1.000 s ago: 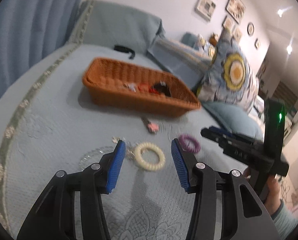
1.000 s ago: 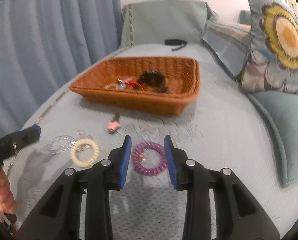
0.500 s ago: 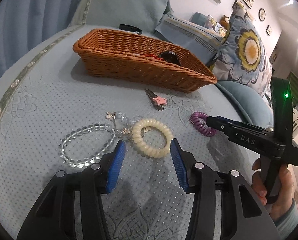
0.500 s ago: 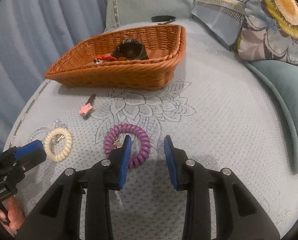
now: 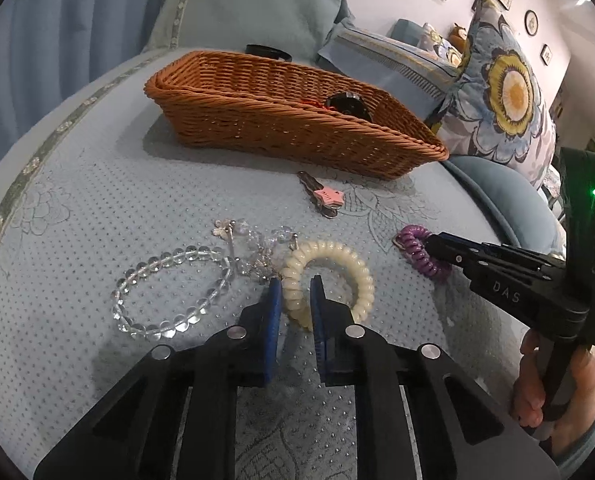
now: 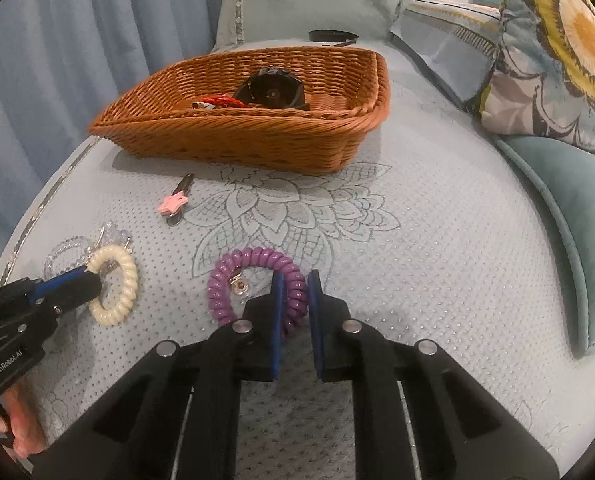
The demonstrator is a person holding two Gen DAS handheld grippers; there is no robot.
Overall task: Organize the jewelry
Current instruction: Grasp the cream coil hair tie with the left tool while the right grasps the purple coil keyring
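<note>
The wicker basket holds a black watch and red trinket.

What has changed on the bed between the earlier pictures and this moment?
Both grippers came down and closed. The left gripper now pinches the cream coil bracelet, and the right gripper pinches the purple coil bracelet; a second ago both stood open above them. The clear bead bracelet, the pink star clip and the wicker basket stayed where they were.
</note>
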